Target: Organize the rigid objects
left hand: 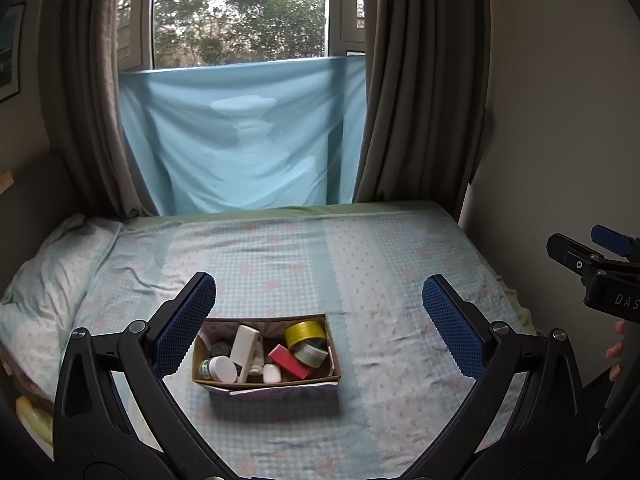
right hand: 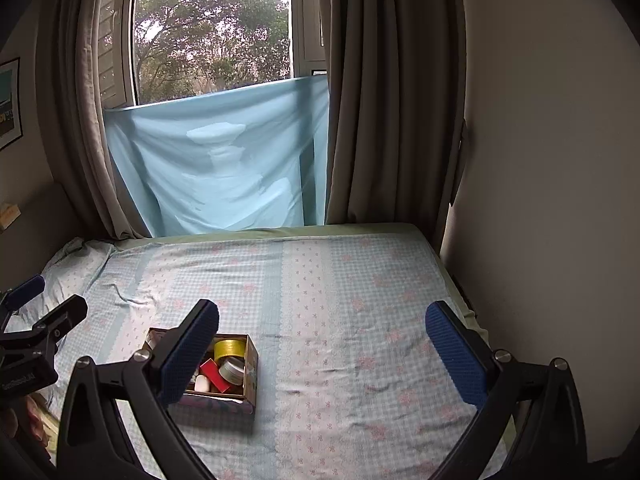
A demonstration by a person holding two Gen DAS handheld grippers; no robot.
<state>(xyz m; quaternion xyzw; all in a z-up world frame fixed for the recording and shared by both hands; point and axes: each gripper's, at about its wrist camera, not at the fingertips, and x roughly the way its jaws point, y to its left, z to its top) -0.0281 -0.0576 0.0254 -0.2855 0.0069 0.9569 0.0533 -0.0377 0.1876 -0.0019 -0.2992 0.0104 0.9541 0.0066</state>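
Bed under the curtained window is carrying one cardboard box [left hand: 266, 354] near its front edge, left of middle.

Both tongs, left gripper [left hand: 320, 316] and right gripper [right hand: 322, 344], are hovering wide open and holding nothing. Judging by the crowding, I would be lowering straight onto the yellow tape roll [left hand: 305, 332], lying topmost, and avoiding the box wall.

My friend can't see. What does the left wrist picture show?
A small cardboard box sits on a bed with a checked sheet, holding a yellow tape roll, a red box and little bottles. The left gripper hangs open above it, holding nothing. Behind are grey curtains and a window.
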